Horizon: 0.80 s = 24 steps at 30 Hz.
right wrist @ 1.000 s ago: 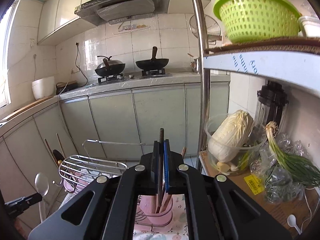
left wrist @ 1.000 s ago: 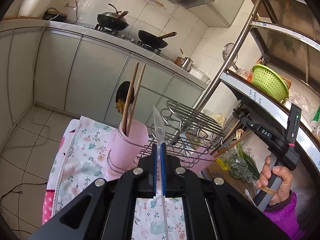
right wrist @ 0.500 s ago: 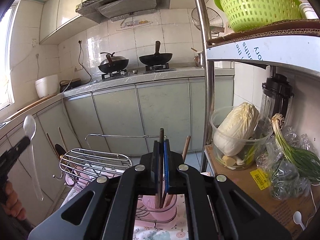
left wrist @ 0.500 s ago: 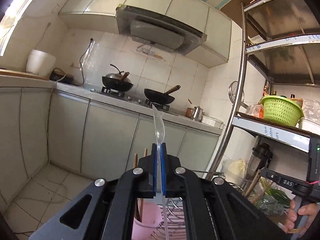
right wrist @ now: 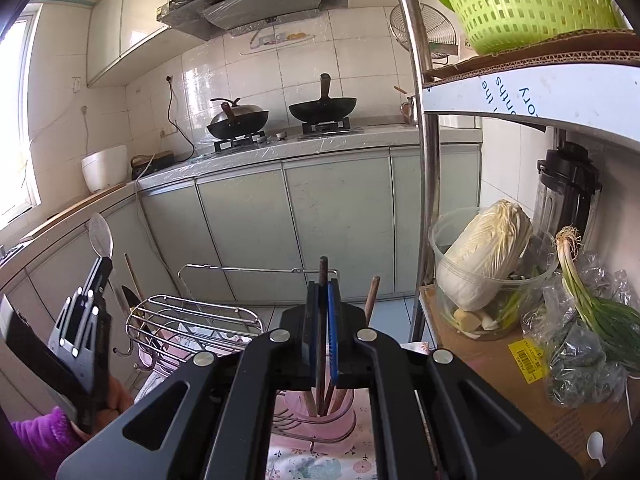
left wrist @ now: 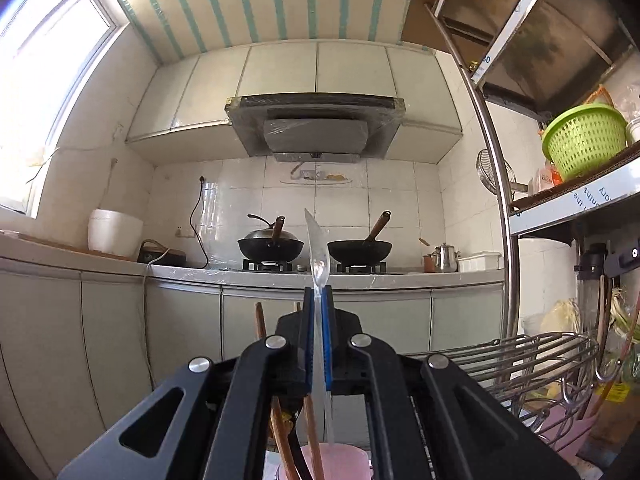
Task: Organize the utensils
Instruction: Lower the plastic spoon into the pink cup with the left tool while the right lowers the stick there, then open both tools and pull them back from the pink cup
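My left gripper (left wrist: pixel 318 300) is shut on a clear plastic spoon (left wrist: pixel 317 246), bowl up. The spoon's handle runs down over a pink cup (left wrist: pixel 336 458) that holds wooden chopsticks (left wrist: pixel 261 322). The right wrist view shows this gripper (right wrist: pixel 105 264) at the left, held by a hand in a purple sleeve, the spoon (right wrist: pixel 100 235) sticking up above it. My right gripper (right wrist: pixel 323 292) is shut on a dark wooden chopstick (right wrist: pixel 323 270), upright over a second pink cup (right wrist: pixel 320 410) with more chopsticks in it. Both cups sit in a wire rack (right wrist: pixel 192 320).
A steel shelf post (right wrist: pixel 426 168) stands right of the rack. On the cardboard shelf are a cabbage in a clear tub (right wrist: pixel 484 256), bagged scallions (right wrist: pixel 592 320), a blender (right wrist: pixel 568 188) and a small white spoon (right wrist: pixel 596 446). A green basket (right wrist: pixel 520 0) sits above. Two woks (left wrist: pixel 316 244) are behind.
The left gripper tipped up and rolled, from looking down on the cup and floral cloth to facing the stove, spoon still gripped. The right wrist view shows it risen at the left. The right gripper barely moved.
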{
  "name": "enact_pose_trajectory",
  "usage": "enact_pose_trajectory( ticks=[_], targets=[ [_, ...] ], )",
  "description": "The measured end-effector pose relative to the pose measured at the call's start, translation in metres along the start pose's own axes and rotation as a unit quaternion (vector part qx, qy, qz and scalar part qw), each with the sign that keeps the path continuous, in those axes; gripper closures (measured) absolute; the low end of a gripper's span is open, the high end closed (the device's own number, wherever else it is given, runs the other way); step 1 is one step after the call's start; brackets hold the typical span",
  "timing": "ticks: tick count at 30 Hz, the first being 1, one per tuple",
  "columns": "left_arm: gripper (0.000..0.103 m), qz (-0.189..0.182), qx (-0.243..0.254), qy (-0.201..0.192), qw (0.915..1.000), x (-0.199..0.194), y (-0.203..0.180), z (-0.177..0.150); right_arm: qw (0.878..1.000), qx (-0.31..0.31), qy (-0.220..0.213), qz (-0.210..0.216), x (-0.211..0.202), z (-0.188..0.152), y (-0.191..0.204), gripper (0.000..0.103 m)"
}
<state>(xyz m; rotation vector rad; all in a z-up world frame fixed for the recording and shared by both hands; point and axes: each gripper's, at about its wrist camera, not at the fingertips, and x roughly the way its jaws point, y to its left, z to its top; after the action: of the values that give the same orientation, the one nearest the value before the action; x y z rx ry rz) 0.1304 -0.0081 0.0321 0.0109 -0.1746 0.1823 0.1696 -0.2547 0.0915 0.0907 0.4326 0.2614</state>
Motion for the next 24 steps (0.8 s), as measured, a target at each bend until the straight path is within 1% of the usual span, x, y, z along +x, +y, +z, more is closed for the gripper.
enact_pose_trajectory(
  ticks=[5, 9, 11, 15, 17, 20, 24],
  targets=[
    [0.100, 0.008, -0.020, -0.004, 0.9998, -0.012, 0.011, 0.001, 1.000, -0.004, 0.002, 0.000, 0.000, 0.000, 0.004, 0.098],
    [0.100, -0.016, -0.028, 0.005, 0.9995, -0.008, 0.017, 0.002, 1.000, -0.007, 0.002, -0.001, 0.000, 0.000, 0.007, 0.098],
    [0.100, -0.020, -0.028, 0.012, 0.9993, -0.006, 0.018, -0.005, 1.000, -0.007, 0.003, -0.001, 0.000, 0.001, 0.008, 0.098],
    [0.100, -0.024, -0.030, 0.043, 0.9983, -0.006, 0.020, -0.026, 1.000, -0.010, 0.006, -0.005, 0.002, 0.000, 0.010, 0.098],
    [0.100, -0.030, -0.030, 0.067, 0.9969, -0.007, 0.023, -0.036, 1.000, -0.012, 0.011, -0.009, 0.004, 0.000, 0.009, 0.098],
    [0.100, -0.037, -0.029, 0.093, 0.9945, -0.011, 0.026, -0.045, 1.000, -0.011, 0.022, -0.010, 0.006, -0.001, 0.009, 0.098],
    [0.100, -0.052, -0.036, 0.140, 0.9882, -0.014, 0.032, -0.050, 0.999, -0.013, 0.028, -0.012, 0.005, -0.001, 0.010, 0.098]
  ],
)
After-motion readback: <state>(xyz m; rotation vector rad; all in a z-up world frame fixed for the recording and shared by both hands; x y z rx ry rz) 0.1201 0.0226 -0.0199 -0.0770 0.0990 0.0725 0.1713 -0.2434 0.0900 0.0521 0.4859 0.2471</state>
